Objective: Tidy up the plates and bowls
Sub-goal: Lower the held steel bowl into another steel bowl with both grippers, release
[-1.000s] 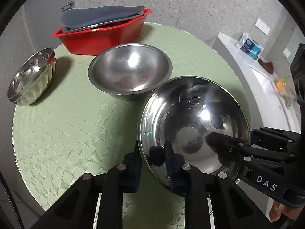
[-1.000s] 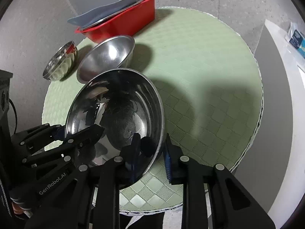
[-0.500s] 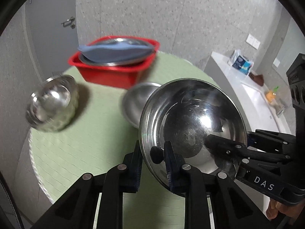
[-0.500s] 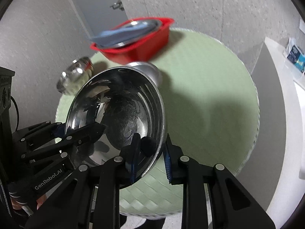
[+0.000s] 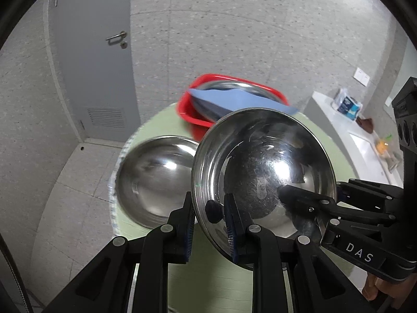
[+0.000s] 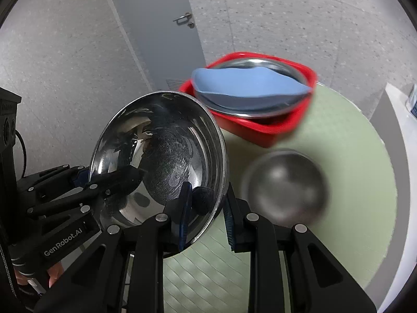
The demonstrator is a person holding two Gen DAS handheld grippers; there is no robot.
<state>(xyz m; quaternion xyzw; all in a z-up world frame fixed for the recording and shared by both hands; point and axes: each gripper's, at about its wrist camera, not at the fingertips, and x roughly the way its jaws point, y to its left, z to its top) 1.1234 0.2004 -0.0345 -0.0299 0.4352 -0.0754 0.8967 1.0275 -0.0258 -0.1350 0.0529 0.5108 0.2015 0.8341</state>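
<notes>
Both grippers hold one large steel bowl (image 5: 263, 172) by its rim, lifted above the round green table (image 5: 216, 281) and tilted. My left gripper (image 5: 208, 224) is shut on its left rim. My right gripper (image 6: 206, 208) is shut on its right rim; the bowl also shows in the right wrist view (image 6: 159, 156). A second steel bowl (image 5: 153, 180) sits on the table beside it, blurred in the right wrist view (image 6: 284, 185). A red tub (image 6: 260, 127) at the back holds a steel plate and a blue plate (image 6: 247, 88).
A grey door (image 5: 93, 60) and speckled walls stand behind the table. A white counter (image 5: 346, 130) with small items runs along the right. The table's left edge (image 5: 114, 182) lies close under the second bowl.
Both grippers have raised the large bowl and tipped the views upward. The small ribbed bowl at the left has left the view. The second bowl now appears closer, at the left.
</notes>
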